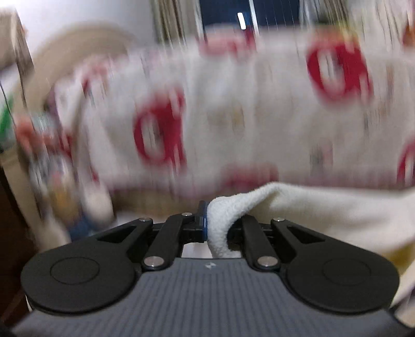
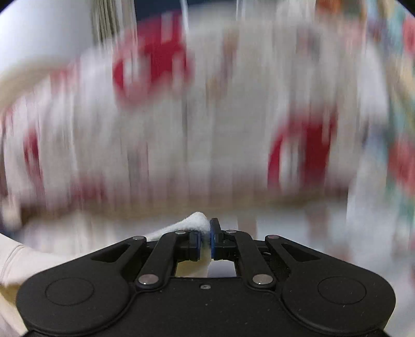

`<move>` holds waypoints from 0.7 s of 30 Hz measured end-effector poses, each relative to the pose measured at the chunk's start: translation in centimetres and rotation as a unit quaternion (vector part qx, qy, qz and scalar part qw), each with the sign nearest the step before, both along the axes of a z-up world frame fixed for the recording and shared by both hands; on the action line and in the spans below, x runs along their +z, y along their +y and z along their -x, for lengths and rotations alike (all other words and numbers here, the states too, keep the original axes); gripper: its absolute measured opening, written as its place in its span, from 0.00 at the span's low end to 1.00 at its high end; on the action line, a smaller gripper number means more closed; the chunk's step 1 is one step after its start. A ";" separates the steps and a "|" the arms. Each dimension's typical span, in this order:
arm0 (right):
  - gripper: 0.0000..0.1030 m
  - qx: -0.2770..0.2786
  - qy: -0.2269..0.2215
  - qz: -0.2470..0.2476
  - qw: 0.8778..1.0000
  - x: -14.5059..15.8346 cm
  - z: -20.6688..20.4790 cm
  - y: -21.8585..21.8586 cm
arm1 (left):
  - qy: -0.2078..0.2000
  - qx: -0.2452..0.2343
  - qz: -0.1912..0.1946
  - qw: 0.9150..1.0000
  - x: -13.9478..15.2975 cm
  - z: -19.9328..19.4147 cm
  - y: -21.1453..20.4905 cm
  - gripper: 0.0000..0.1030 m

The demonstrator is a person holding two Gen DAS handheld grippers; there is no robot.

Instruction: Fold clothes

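Between our two grippers hangs the garment (image 1: 298, 207), a cream fleece: the left gripper (image 1: 207, 223) is clamped on a bunched edge that trails off to its right, and the right gripper (image 2: 205, 239) pinches another edge (image 2: 192, 224) that runs off to its left. Beyond it we see a white sheet (image 1: 233, 111) with red prints, heavily blurred in both views. Behind that stand a curtain (image 1: 168, 20) and a dark window (image 1: 223, 13)

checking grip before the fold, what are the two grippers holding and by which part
Both pinch the same cream fleece garment by a bunched edge: the left gripper and the right gripper.
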State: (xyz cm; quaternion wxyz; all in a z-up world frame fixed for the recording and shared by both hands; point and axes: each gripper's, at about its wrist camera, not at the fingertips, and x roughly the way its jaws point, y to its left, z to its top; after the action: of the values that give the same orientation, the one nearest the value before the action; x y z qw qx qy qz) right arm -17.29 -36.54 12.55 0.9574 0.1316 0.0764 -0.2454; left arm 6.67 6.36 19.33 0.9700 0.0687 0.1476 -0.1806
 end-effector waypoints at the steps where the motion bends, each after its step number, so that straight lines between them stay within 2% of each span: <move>1: 0.07 -0.008 -0.049 0.021 0.999 3.9 0.7 -0.4 | -0.027 -0.001 0.022 0.999 3.2 -0.2 0.0 0.06; 3: 0.07 -0.011 -0.103 0.103 0.989 9.5 4.7 1.7 | -0.052 -0.021 0.052 0.997 7.5 2.1 0.6 0.06; 5: 0.07 -0.005 -0.126 0.147 0.981 11.2 8.8 4.0 | -0.060 -0.042 0.065 0.995 9.1 5.5 1.9 0.06; 7: 0.07 -0.012 -0.122 0.163 0.979 10.2 13.0 5.9 | -0.027 -0.069 0.062 0.995 8.1 8.5 3.7 0.07; 8: 0.07 -0.012 -0.111 0.164 0.980 9.1 14.9 6.5 | 0.002 -0.080 0.060 0.995 6.7 9.6 4.5 0.08; 10: 0.08 0.013 -0.048 0.099 0.994 4.5 16.9 6.4 | 0.069 -0.088 0.038 0.993 1.9 11.7 6.2 0.09; 11: 0.08 0.027 -0.015 0.063 0.997 2.1 17.8 6.3 | 0.101 -0.086 0.018 0.991 -0.9 12.7 7.0 0.09; 12: 0.08 0.031 0.002 0.051 0.998 0.8 18.0 6.4 | 0.119 -0.073 -0.025 0.990 -4.0 13.6 7.4 0.09; 13: 0.08 0.033 0.016 0.042 0.998 -0.3 18.1 6.5 | 0.143 -0.059 -0.077 0.985 -7.6 14.3 7.6 0.09; 14: 0.08 0.035 0.029 0.034 0.998 -1.5 18.2 6.7 | 0.177 -0.051 -0.109 0.977 -10.7 14.7 7.8 0.08; 16: 0.07 0.039 0.056 0.017 0.997 -3.7 18.3 6.9 | 0.271 -0.042 -0.123 0.954 -16.4 14.3 8.6 0.08; 17: 0.07 0.041 0.070 0.009 0.997 -4.8 18.4 7.1 | 0.304 -0.041 -0.117 0.945 -18.1 14.0 8.8 0.07; 20: 0.07 0.046 0.110 -0.016 0.993 -8.1 18.6 7.5 | 0.285 -0.044 -0.132 0.949 -17.5 13.8 8.3 0.07; 21: 0.07 0.048 0.124 -0.024 0.991 -9.2 18.7 7.6 | 0.274 -0.052 -0.123 0.952 -16.3 13.9 8.3 0.07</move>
State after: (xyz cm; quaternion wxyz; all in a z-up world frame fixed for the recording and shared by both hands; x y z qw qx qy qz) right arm -35.98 -28.95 3.38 0.9478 0.1193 0.2064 -0.2117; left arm -7.22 14.64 2.98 0.8656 0.1432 0.4248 -0.2230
